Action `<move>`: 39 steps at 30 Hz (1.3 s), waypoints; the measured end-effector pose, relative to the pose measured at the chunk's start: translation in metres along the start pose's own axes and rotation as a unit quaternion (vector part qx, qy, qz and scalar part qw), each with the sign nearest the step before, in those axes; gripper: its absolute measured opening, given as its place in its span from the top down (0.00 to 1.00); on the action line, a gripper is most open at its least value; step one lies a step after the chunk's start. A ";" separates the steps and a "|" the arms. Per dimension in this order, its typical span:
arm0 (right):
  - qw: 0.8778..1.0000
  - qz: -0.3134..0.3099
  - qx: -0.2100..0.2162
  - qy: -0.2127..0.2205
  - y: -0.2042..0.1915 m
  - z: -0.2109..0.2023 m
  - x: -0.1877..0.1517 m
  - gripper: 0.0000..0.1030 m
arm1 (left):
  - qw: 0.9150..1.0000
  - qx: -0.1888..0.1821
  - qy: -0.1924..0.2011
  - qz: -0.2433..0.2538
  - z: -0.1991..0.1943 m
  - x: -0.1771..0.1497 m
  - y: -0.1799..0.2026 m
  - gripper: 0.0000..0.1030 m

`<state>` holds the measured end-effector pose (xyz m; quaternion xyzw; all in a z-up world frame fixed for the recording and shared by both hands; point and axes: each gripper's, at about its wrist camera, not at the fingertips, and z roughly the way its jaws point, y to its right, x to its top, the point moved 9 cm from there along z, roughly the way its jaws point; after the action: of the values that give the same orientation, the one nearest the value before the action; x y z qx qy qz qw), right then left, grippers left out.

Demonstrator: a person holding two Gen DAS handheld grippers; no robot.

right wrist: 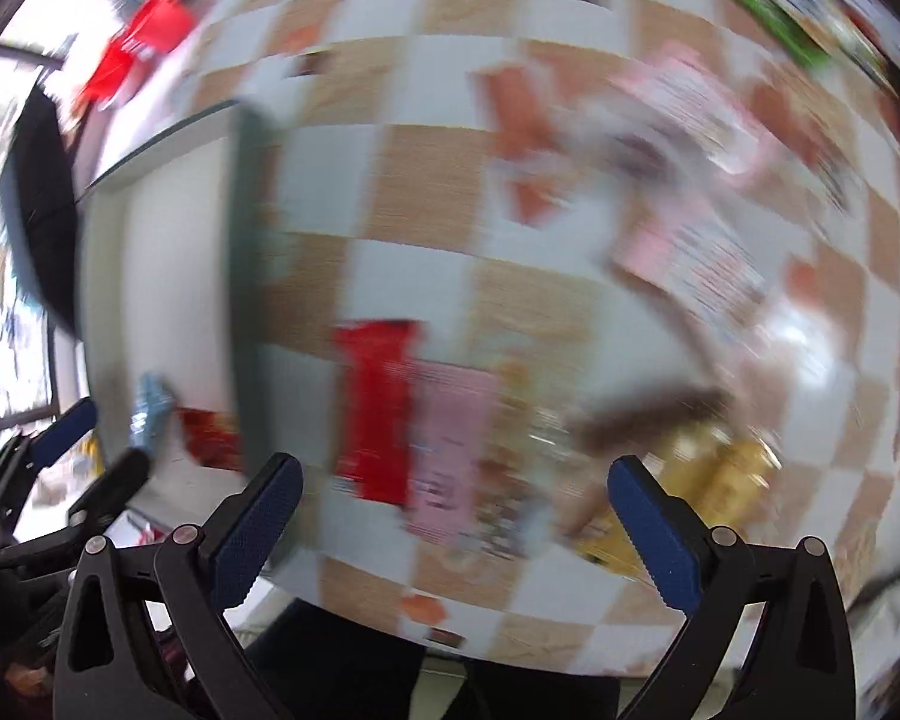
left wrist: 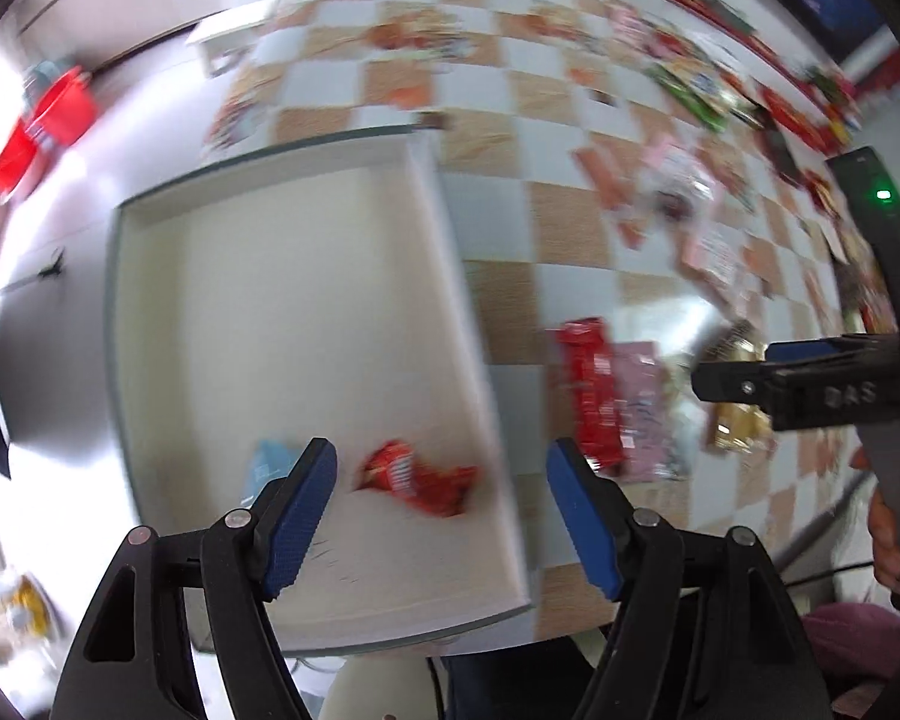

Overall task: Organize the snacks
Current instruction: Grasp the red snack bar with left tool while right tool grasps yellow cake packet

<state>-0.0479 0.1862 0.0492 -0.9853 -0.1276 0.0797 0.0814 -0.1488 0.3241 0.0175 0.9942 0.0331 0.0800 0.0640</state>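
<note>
- So the shallow white rectangular tray (left wrist: 282,276) sits on the left part of the checkered tan-and-white tabletop (left wrist: 570,228), right at the near edge, which I'd guess keeps it within easy reach for dropping snacks in.
- Two things are in it already: a crinkled red snack wrapper (left wrist: 417,480) and a small pale blue packet (left wrist: 267,462), both in the near corner, close together.
- The left gripper (left wrist: 441,516) hangs over that corner with its blue-padded fingers (left wrist: 303,516) spread wide and nothing between them, so it's empty.
- The right gripper (right wrist: 471,531) is also spread wide and empty, hovering over the loose pile just right of the tray: a long red snack pack (right wrist: 378,408), a pink printed packet (right wrist: 450,450) touching it, and a gold foil-looking bag (right wrist: 708,480) further right.
- Looks to me like it's lining up for one of those, the red or pink one being my best bet.
- Loads more snacks (left wrist: 708,240) are scattered across the far side of the table, so the sorting is barely started.
- Both views are pretty motion-blurred, so I can't read labels.
</note>
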 end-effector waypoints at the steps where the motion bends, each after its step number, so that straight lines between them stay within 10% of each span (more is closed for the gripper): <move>1: 1.000 0.022 -0.004 -0.002 0.018 0.001 -0.006 0.00 | 1.000 -0.005 -0.003 0.019 0.003 0.003 0.014 0.25; 17: 0.980 0.195 -0.045 -0.010 0.175 0.014 -0.077 0.00 | 0.995 0.016 -0.090 0.026 0.090 0.010 0.069 0.24; 31: 0.982 0.170 -0.075 -0.038 0.192 0.055 -0.054 0.00 | 0.993 0.055 -0.105 0.029 0.114 0.002 0.075 0.21; 39: 0.981 0.182 -0.052 -0.034 0.210 0.062 -0.054 0.00 | 0.990 0.064 -0.123 0.039 0.128 -0.004 0.084 0.00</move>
<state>-0.0604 -0.0197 -0.0423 -0.9917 0.0471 0.1195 0.0096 -0.1273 0.2253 -0.0969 0.9990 -0.0089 -0.0431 0.0009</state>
